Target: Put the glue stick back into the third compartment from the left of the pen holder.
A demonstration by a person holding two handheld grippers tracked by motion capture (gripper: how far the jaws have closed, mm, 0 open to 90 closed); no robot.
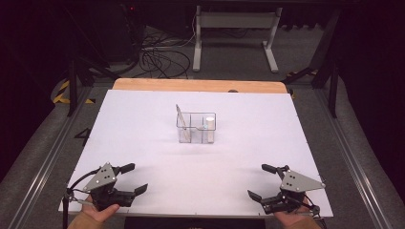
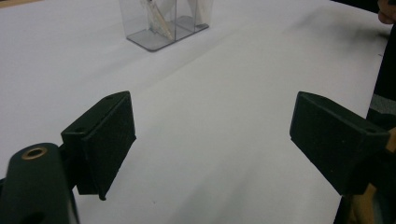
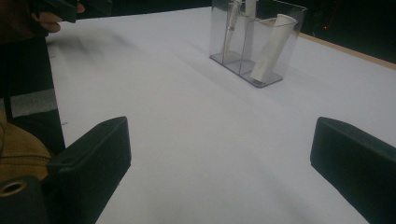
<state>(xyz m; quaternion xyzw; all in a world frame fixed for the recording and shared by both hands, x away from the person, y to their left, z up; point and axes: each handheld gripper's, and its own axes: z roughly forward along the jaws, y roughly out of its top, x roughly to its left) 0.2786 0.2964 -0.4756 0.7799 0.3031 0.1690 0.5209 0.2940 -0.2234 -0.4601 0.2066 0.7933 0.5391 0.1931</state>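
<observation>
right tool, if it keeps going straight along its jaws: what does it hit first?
Likely nothing soon: the right tool is open and faces bare white table. The clear organizer sits ahead but slightly off to one side; the tool may pass it or clip it. Depth is unclear.

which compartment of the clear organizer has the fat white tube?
The right-hand compartment of the clear plastic organizer, in the high view: the white cylindrical tube stands there. The other compartments hold thinner, stick-like items leaning at the left.
</observation>
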